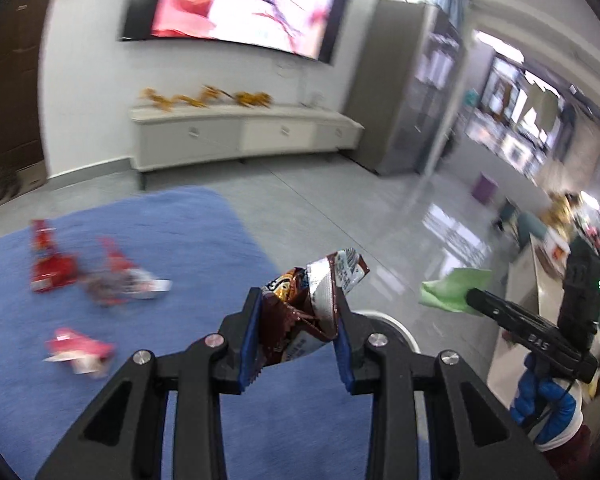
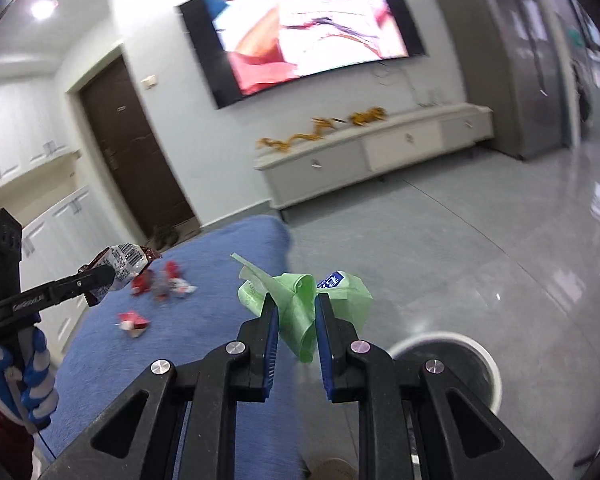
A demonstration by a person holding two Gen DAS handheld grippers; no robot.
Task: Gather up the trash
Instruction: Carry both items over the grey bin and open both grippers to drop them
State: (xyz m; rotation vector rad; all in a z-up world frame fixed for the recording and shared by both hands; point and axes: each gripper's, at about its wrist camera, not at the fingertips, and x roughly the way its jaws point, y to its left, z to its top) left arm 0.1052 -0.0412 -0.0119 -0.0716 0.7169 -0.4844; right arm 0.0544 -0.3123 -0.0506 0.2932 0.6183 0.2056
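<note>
Motion blur is smearing the red wrappers [image 1: 96,280] lying on the blue rug [image 1: 188,240], so their print is staying unreadable. The white bin [image 2: 480,356] is showing only part of its rim behind the right gripper [image 2: 297,312]. The brown snack wrapper [image 1: 300,312] is hiding its lower end between the jaws.

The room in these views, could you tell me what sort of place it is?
Most likely a home living room: a big wall television, a long low white cabinet beneath it, and a blue rug on the tiled floor.

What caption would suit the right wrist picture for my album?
Right claw clamps a green wrapper above a blue rug still strewn with red wrappers.
</note>
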